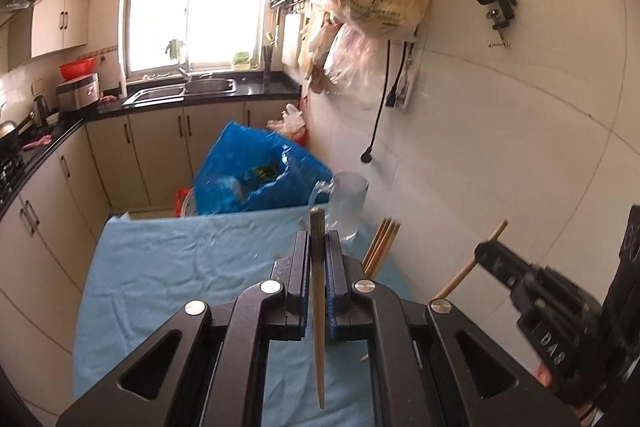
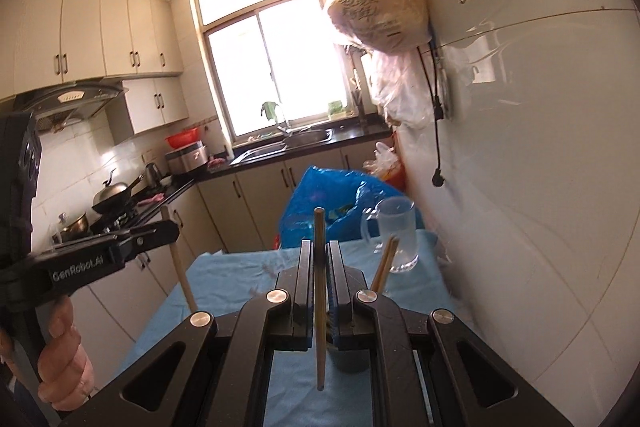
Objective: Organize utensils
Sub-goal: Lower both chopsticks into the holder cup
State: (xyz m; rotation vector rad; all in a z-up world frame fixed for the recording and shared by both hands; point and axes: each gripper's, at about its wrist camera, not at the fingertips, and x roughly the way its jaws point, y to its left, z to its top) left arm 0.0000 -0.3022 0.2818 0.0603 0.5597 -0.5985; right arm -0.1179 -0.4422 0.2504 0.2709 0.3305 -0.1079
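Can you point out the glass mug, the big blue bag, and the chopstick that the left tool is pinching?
glass mug (image 2: 396, 231), right wrist view, on its clear body.
blue bag (image 1: 256, 171), left wrist view, on its front face.
chopstick (image 1: 317, 231), left wrist view, on its upper end above the left gripper (image 1: 317, 247).

Wooden chopstick (image 1: 318, 307), creased cloth (image 1: 180, 267), seemingly frosted mug (image 1: 348, 203)

Two wooden chopsticks are held upright above the blue-clothed desk, one (image 1: 318, 307) clamped in the left gripper (image 1: 318, 247), one (image 2: 320, 291) in the right gripper (image 2: 319, 259). More chopsticks (image 1: 380, 247) lean at the far right beside a clear glass mug (image 1: 347, 203).
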